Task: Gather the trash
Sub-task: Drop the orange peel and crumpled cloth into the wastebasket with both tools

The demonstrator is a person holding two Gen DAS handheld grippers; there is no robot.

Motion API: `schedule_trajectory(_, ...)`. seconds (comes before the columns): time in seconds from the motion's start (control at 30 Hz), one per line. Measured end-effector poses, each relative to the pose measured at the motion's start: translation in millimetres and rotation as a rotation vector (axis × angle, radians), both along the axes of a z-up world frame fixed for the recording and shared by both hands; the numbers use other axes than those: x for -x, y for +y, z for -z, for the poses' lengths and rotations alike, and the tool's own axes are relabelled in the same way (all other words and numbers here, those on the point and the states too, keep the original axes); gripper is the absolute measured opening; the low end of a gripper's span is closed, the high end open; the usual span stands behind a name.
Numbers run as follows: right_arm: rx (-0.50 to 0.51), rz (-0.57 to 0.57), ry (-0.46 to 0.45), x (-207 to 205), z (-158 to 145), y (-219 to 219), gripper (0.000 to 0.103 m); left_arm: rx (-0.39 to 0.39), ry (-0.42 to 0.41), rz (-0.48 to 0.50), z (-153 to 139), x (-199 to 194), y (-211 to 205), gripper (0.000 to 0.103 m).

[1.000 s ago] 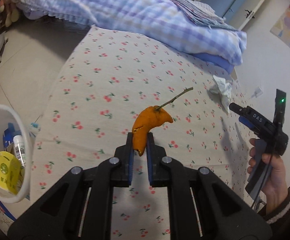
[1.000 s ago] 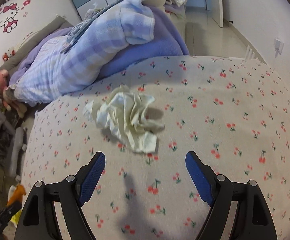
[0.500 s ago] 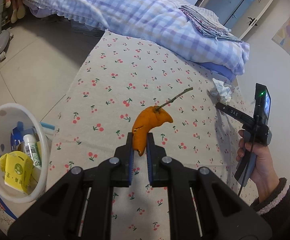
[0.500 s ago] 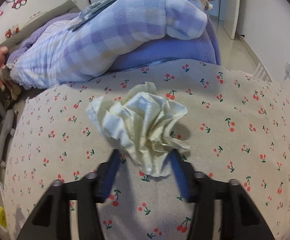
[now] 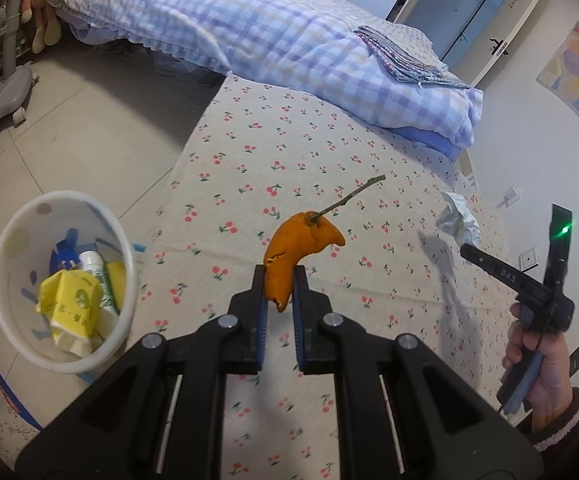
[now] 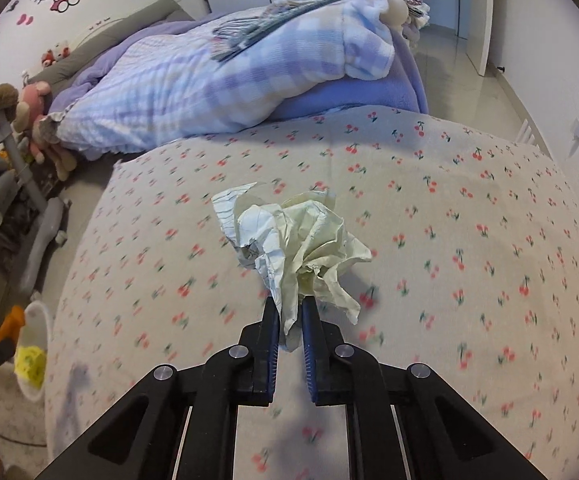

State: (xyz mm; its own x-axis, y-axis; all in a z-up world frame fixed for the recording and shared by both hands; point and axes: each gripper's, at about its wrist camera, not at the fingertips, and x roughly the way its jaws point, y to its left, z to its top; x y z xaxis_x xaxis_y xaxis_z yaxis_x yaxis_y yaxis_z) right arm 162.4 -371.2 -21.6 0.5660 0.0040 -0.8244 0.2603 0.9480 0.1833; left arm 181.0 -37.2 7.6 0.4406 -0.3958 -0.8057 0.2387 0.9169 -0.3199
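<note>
My left gripper (image 5: 278, 280) is shut on an orange peel (image 5: 299, 244) with a thin twig stem, held above the cherry-print bedspread (image 5: 289, 152). A white bin (image 5: 61, 280) with a yellow carton and other trash stands on the floor at lower left. My right gripper (image 6: 289, 312) is shut on a crumpled paper wad (image 6: 293, 240), lifted off the bedspread (image 6: 469, 220). In the left wrist view the same wad (image 5: 459, 222) hangs at the tip of the right gripper (image 5: 467, 249), held by a hand (image 5: 537, 364) in a dark sleeve.
A blue checked quilt (image 5: 257, 36) with folded cloth on top lies across the far bed. Soft toys (image 6: 37, 120) and a grey stand (image 5: 1, 92) sit by the tiled floor at left. The bin (image 6: 35, 344) shows at the bed's left edge.
My right gripper closed on the paper wad and lifted it off the bedspread. My left gripper carried the orange peel back and toward the bin, which now looks nearer.
</note>
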Motion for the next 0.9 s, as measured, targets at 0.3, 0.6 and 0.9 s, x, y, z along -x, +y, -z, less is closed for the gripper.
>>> schedule_trajectory(0.3,-0.088,-0.139,0.002,45.7,-23.2,70.3,0.011,-0.063,0.019,-0.103,0.3,8.7,76.9,0.012)
schedule_trajectory(0.6,-0.088,-0.334,0.021,38.9,-26.7,168.2,0.011,-0.099,0.064,-0.232,28.2,-4.5,143.5,0.013)
schedule_trajectory(0.9,-0.105,-0.427,0.024,3.4,-17.0,230.6,0.011,-0.124,0.084,-0.298,43.0,-23.5,175.7,0.016)
